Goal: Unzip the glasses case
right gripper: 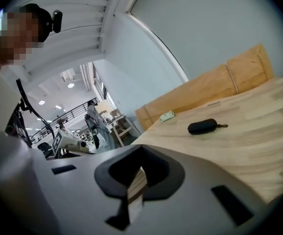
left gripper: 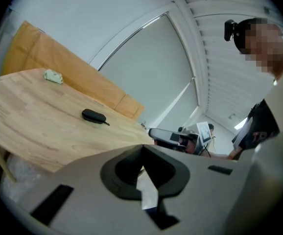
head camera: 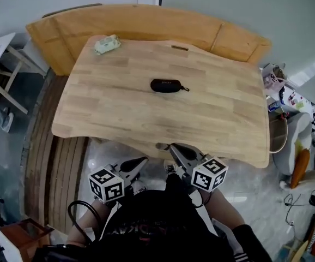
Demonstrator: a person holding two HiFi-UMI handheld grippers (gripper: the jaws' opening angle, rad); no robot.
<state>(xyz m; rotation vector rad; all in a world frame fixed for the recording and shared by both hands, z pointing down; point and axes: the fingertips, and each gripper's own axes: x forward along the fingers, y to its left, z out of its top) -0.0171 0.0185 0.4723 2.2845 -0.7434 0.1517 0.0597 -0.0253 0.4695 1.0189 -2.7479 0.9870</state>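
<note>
A black zipped glasses case [head camera: 167,85] lies near the middle of the wooden table [head camera: 108,113], its small pull tab [head camera: 186,89] at its right end. The case also shows far ahead in the left gripper view [left gripper: 93,115] and the right gripper view [right gripper: 203,126]. Both grippers hang below the table's near edge, close to the person's lap and well short of the case. My left gripper [head camera: 141,161] is shut with nothing between its jaws [left gripper: 142,156]. My right gripper [head camera: 173,148] is shut too and holds nothing [right gripper: 140,163].
A small pale green object [head camera: 106,43] sits at the table's far left corner. A curved wooden bench back [head camera: 146,23] runs behind the table. A wooden chair [head camera: 7,64] stands at the left, and shelves with clutter [head camera: 288,97] at the right.
</note>
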